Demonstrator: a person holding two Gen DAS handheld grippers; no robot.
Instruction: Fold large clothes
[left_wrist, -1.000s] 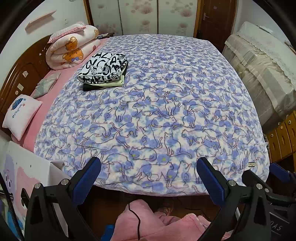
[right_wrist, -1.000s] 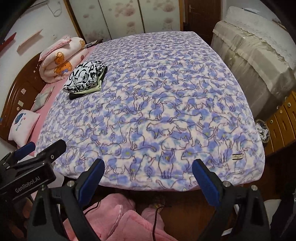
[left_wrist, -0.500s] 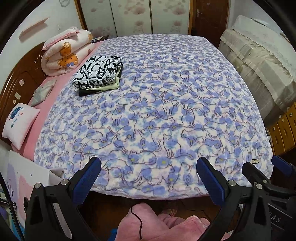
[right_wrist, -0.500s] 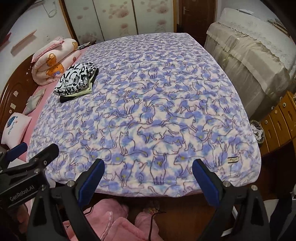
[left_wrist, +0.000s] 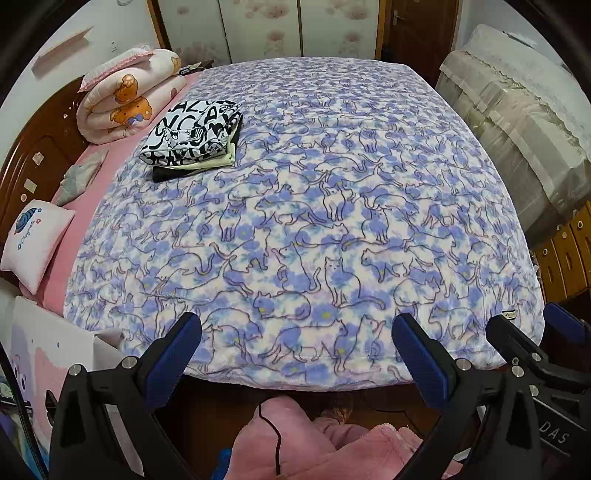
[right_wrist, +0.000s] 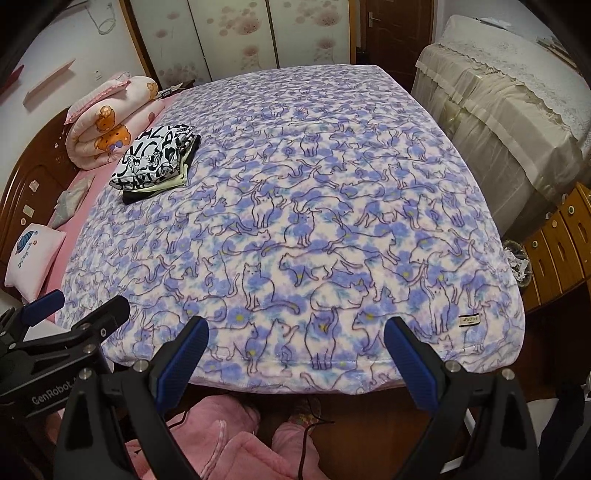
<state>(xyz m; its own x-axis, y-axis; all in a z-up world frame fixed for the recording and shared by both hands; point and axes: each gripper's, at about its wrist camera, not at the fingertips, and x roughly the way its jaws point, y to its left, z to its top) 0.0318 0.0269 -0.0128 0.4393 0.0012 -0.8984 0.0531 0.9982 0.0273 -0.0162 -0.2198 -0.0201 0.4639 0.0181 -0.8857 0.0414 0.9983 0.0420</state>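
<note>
A stack of folded clothes (left_wrist: 194, 142), black-and-white print on top of pale yellow and black pieces, lies on the far left of the bed; it also shows in the right wrist view (right_wrist: 157, 162). A blue cat-print blanket (left_wrist: 314, 221) covers the bed (right_wrist: 314, 221). My left gripper (left_wrist: 295, 347) is open and empty above the near bed edge. My right gripper (right_wrist: 295, 350) is open and empty beside it, to the right. Pink fleece clothing (left_wrist: 314, 439) sits low in front of the bed, below both grippers (right_wrist: 221, 435).
A rolled pink bear quilt (left_wrist: 125, 99) and small pillows (left_wrist: 33, 240) lie by the wooden headboard (left_wrist: 33, 158) at left. A cloth-covered piece of furniture (left_wrist: 517, 122) and wooden drawers (left_wrist: 565, 254) stand at right. A closed door (right_wrist: 395, 29) is at the back.
Both grippers have risen and moved forward toward the bed; the bed fills more of the views and less of the pink clothing shows. Jaws stay open.
</note>
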